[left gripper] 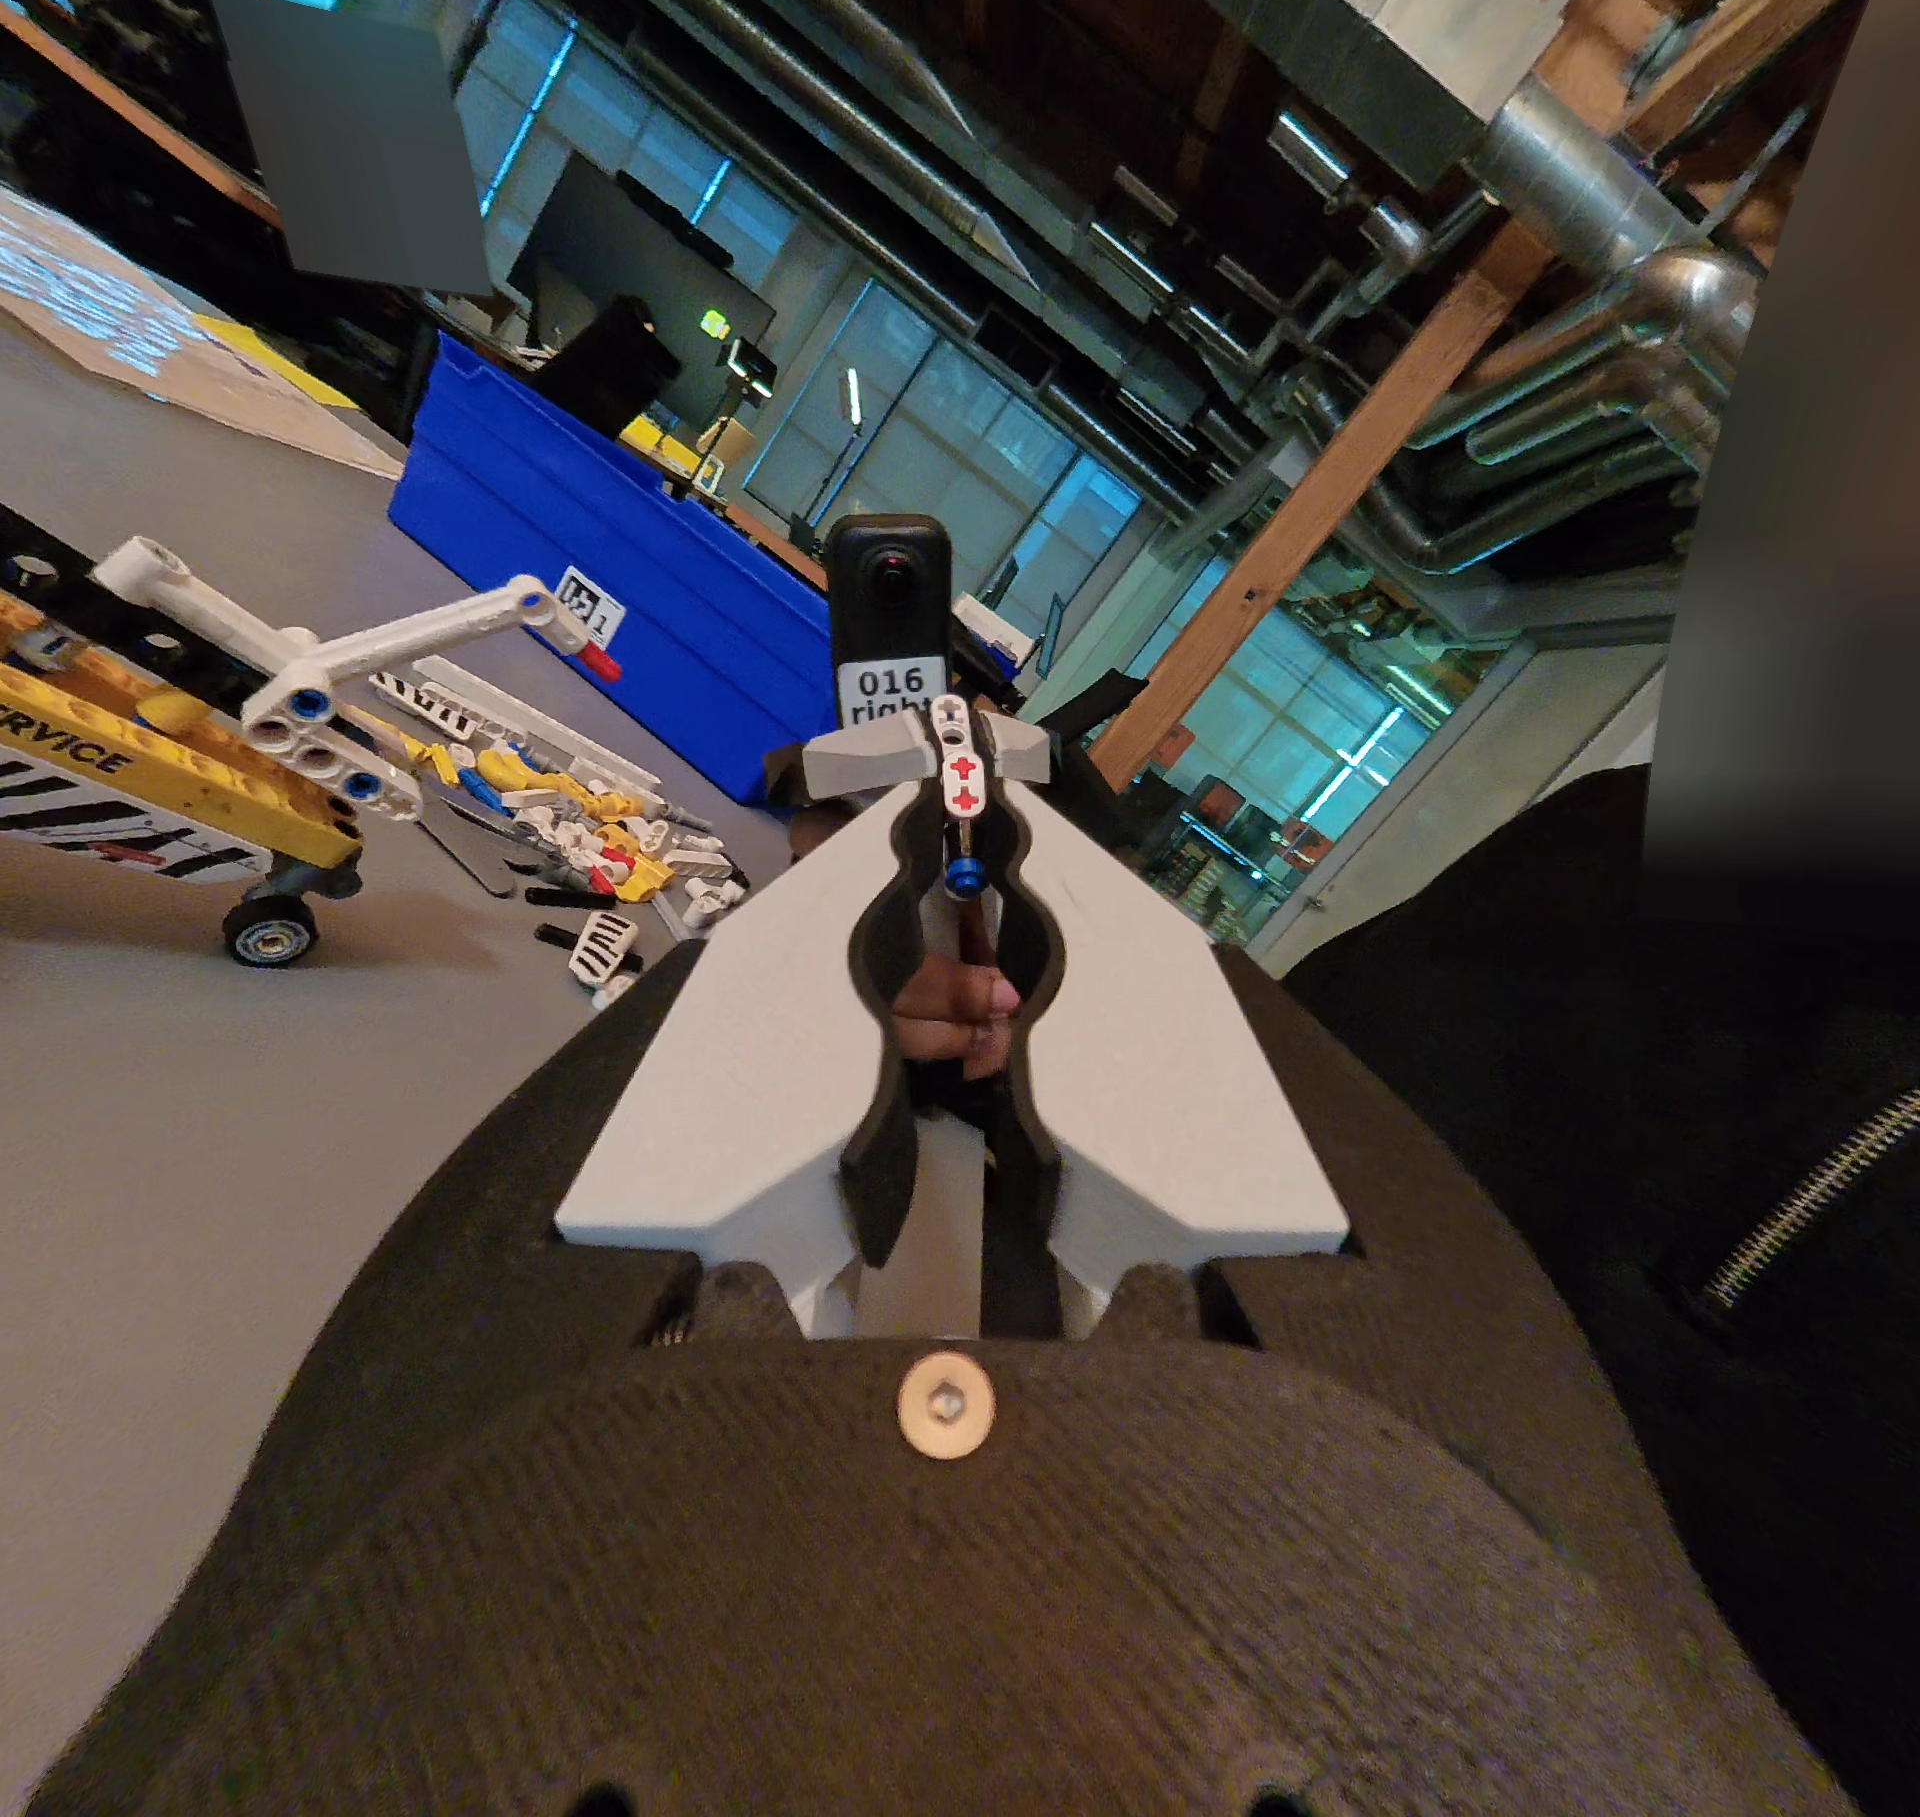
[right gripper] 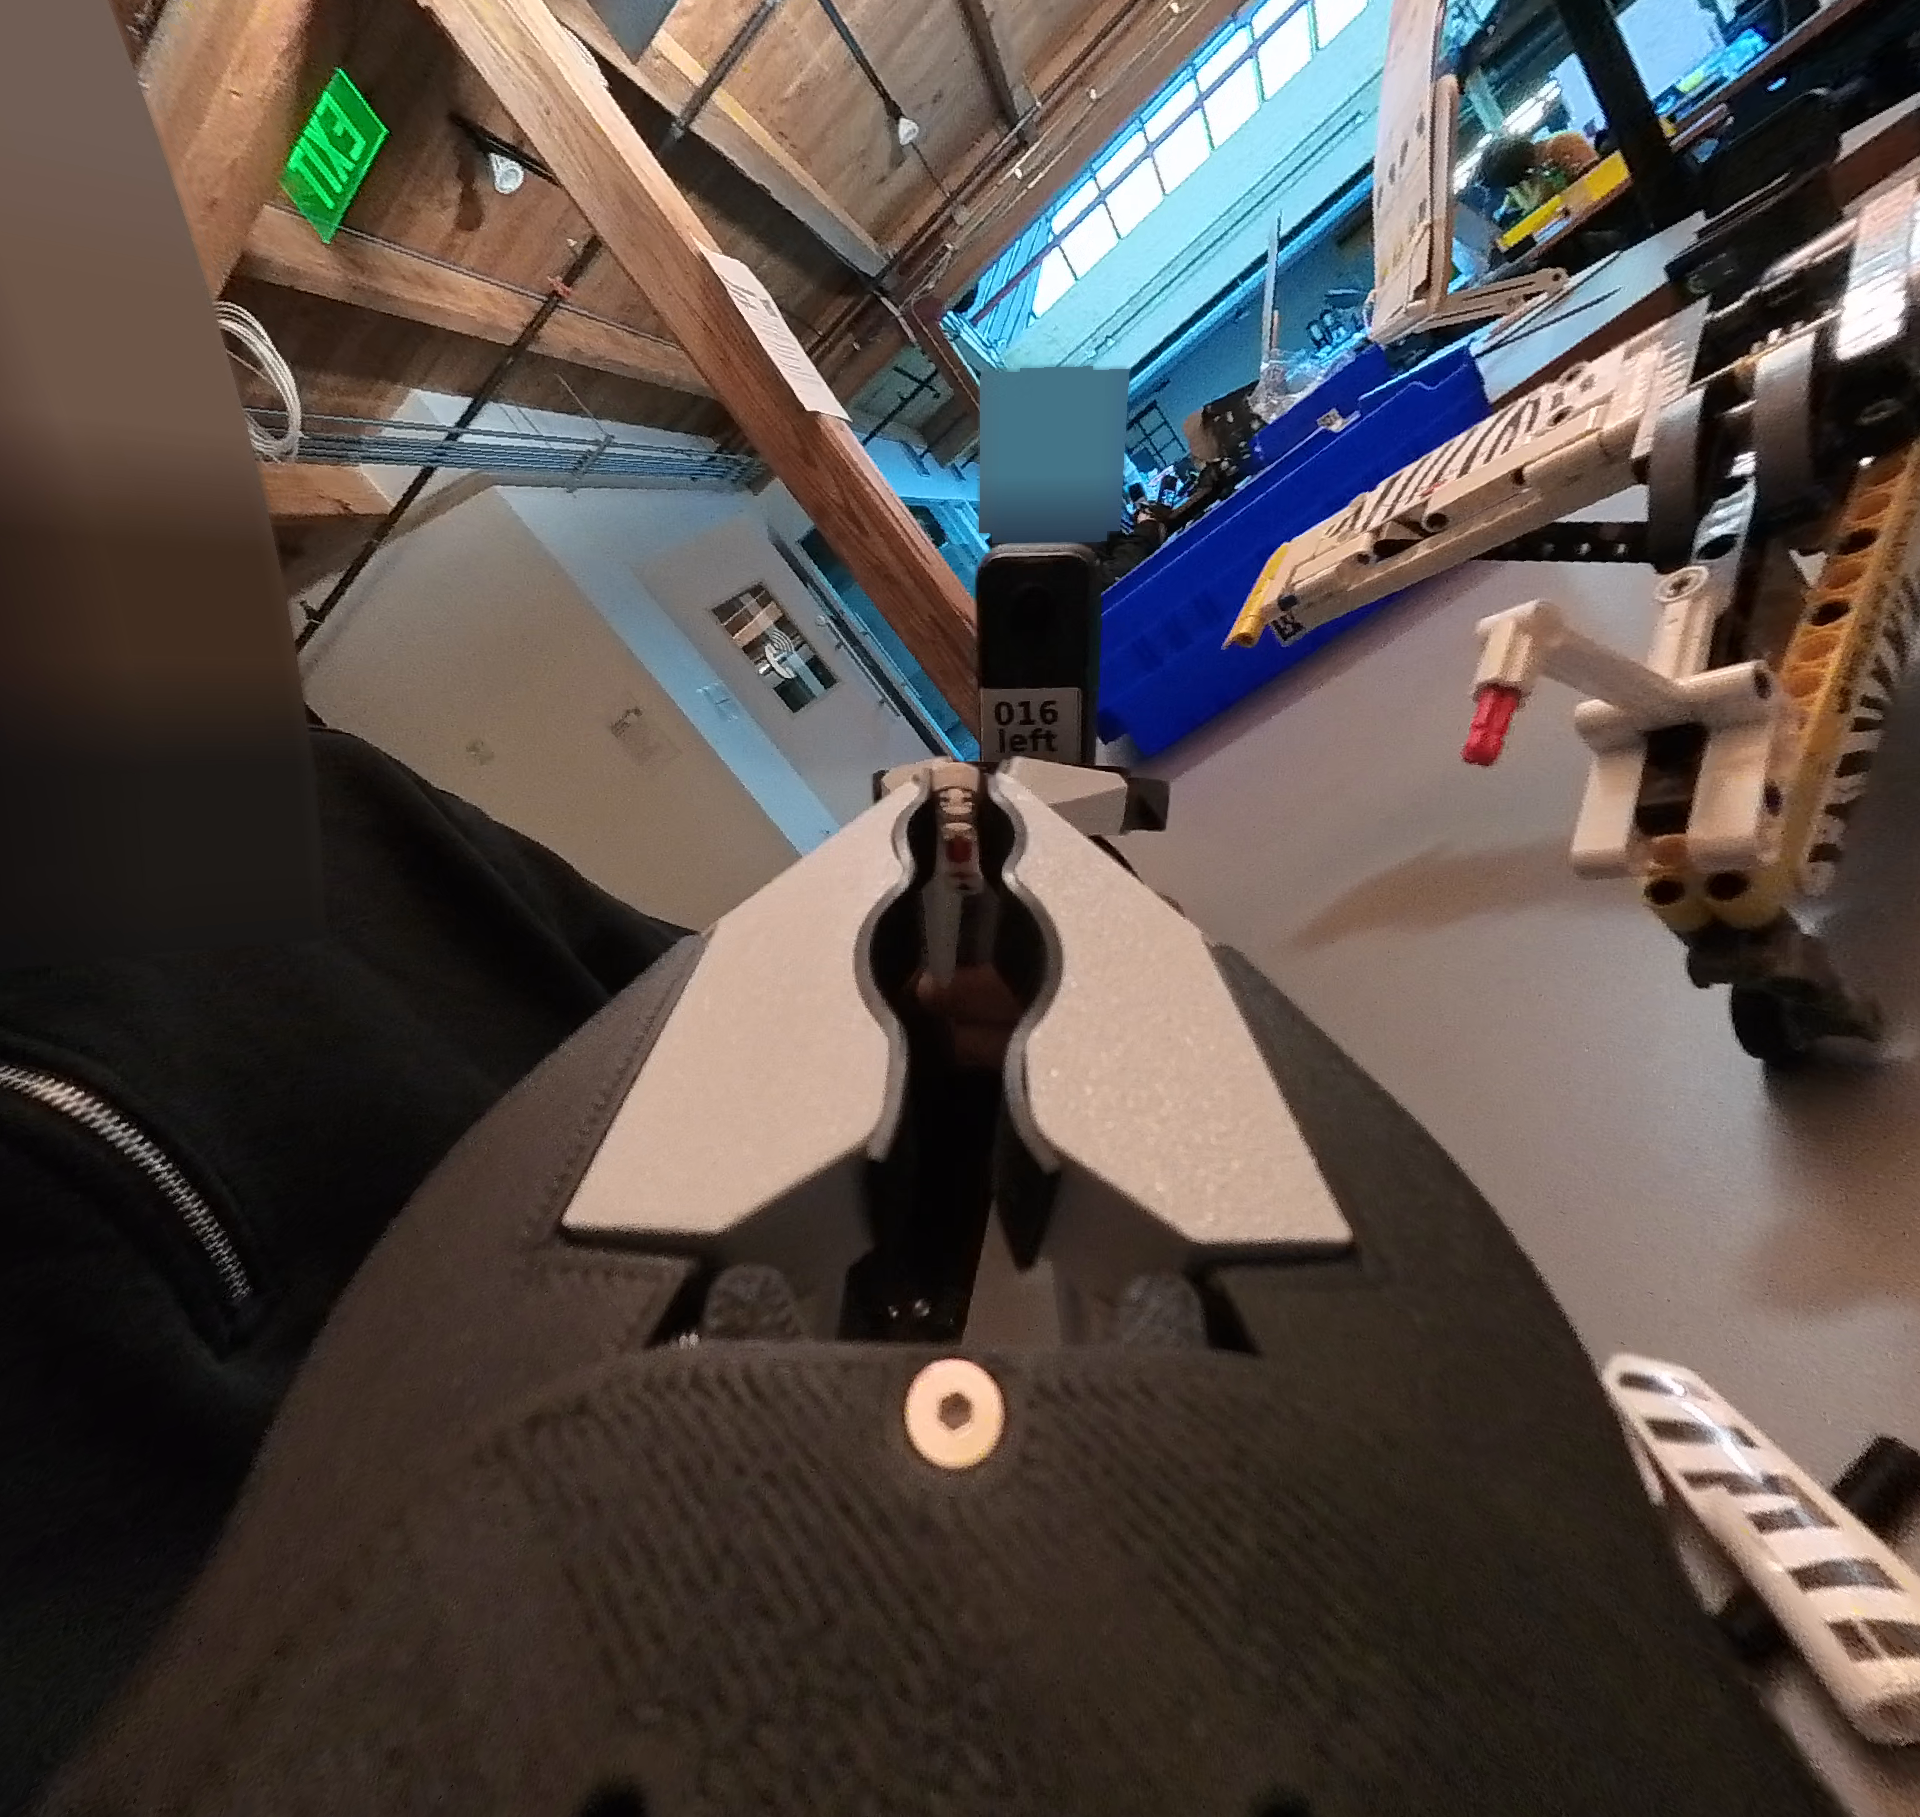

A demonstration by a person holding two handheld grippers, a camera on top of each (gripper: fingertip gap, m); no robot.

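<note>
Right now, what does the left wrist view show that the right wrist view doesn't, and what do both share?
Only the left wrist view: a loose pile of small yellow, white and red plastic bricks on the grey table. Only the right wrist view: a green illuminated sign on the wooden ceiling. Both: the blue plastic bin, the yellow-and-white brick vehicle, and the small white brick beam with red cross pins between the facing claws.

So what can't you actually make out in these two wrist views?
- Left hand-held gripper: the white beam with red cross pins sits between its fingertips, but the beam's lower end is hidden inside the fingers.
- Right wrist view: the same beam is blurred, its pins unreadable.
- Yellow toy vehicle: cut off by the left edge.
- Loose parts pile: too small to identify individually.
</note>
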